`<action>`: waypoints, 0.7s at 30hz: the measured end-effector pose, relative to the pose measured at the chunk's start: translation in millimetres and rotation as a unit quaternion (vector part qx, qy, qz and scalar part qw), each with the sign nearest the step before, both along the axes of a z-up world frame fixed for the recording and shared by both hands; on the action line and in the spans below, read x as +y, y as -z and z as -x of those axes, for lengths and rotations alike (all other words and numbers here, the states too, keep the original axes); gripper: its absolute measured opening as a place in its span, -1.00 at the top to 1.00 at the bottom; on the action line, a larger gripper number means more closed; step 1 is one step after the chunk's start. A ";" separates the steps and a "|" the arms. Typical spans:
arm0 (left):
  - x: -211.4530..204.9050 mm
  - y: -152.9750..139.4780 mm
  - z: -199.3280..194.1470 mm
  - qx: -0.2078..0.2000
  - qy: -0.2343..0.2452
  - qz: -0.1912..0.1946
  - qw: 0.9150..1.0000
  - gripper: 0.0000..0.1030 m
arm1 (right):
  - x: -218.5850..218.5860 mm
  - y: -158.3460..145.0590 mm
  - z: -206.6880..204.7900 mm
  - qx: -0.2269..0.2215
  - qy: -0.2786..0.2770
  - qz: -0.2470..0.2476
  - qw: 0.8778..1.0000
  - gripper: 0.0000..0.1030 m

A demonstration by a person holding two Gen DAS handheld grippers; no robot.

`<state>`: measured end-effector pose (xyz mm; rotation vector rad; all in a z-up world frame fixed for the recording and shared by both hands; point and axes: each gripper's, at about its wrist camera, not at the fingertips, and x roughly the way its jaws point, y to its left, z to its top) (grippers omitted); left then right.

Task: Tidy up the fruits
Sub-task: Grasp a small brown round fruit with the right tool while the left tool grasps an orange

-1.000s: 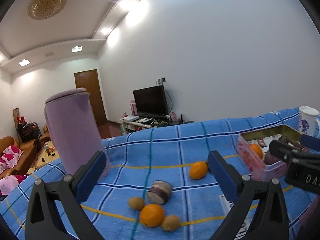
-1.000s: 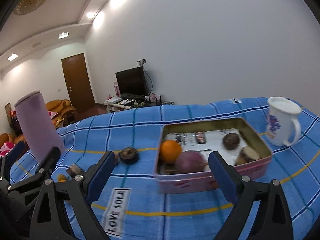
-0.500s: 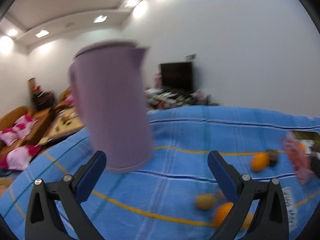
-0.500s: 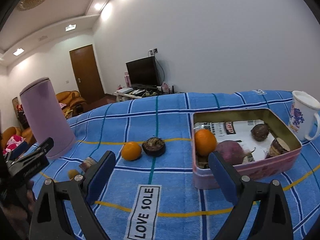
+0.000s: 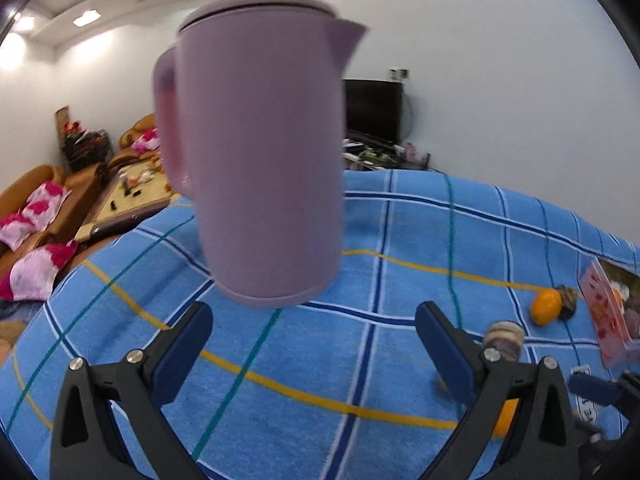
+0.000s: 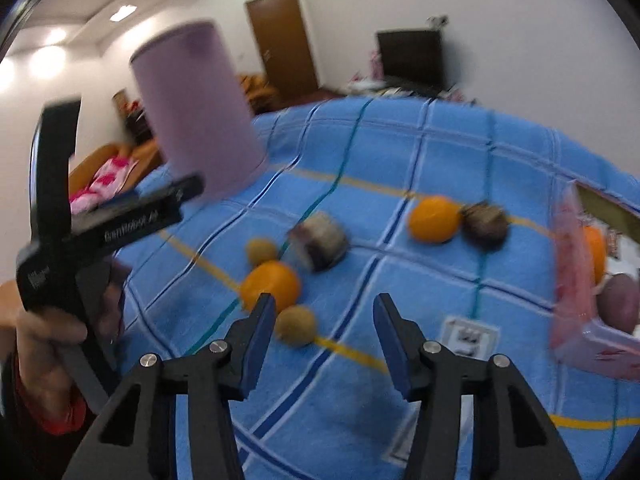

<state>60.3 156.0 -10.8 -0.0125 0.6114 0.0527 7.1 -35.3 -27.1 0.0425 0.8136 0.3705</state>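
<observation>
Right tool (image 6: 324,320), its jaws just narrowed with nothing between them, is hung over a small brown fruit (image 6: 296,325) beside an orange (image 6: 270,285) on the table (image 6: 440,152). Light, firm and prone to rolling it is judged; its widest middle should be pinched.

2 oranges (image 6: 270,286) (image 6: 433,219) + 2 kiwis (image 6: 296,325) loose on cloth | 1 orange (image 6: 595,254) in pink tin (image 6: 570,300)

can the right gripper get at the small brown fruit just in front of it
Probably yes: the right gripper has empty jaws that have just been closing, the brown fruit lies by its left finger, and no object blocks it.
</observation>
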 end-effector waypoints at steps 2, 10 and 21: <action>-5.3 -0.5 1.7 0.001 0.012 -0.010 1.000 -0.98 | 6.2 2.7 1.4 0.002 -0.017 0.004 1.000 -0.03; -18.2 -0.1 3.1 0.013 0.061 -0.003 0.998 -0.82 | 32.4 17.0 -8.7 0.029 -0.051 0.061 0.996 0.19; -26.5 -1.6 6.2 0.023 0.118 0.026 0.992 -0.56 | 4.8 9.1 -2.7 0.010 -0.011 0.051 0.999 0.43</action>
